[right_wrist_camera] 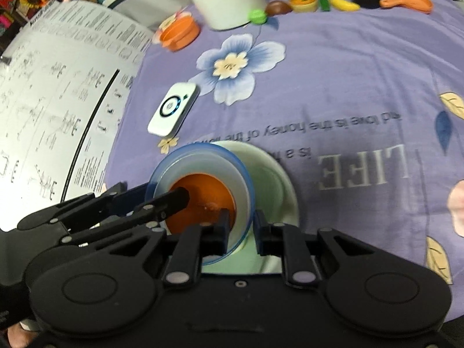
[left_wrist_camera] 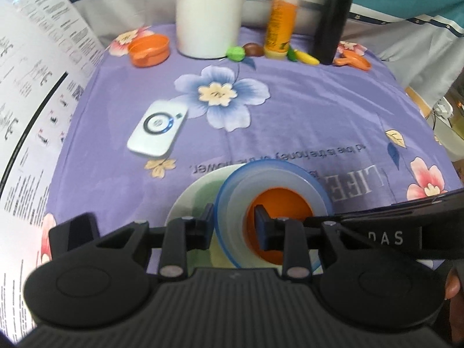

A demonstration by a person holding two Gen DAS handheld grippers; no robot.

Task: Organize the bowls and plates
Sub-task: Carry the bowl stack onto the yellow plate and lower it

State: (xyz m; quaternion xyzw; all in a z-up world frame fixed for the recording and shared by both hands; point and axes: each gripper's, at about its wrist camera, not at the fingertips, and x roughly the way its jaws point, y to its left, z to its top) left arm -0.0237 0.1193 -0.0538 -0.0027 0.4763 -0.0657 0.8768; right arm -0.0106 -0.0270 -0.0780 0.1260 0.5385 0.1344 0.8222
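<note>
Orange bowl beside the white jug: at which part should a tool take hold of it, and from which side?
Probably pinch the rim of the orange bowl on its near side, from above, one finger inside and one outside. It stands upright and open, and the white jug crowds its right side.

left wrist: close, steeply down along fingers, over tablecloth
right wrist: same, from right
shared: blue bowl, white device

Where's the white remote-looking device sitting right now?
The white device lies flat on the purple cloth, left of centre in both wrist views, between the big blue flower print and the printed sheet, beyond the blue-rimmed bowl.
</note>
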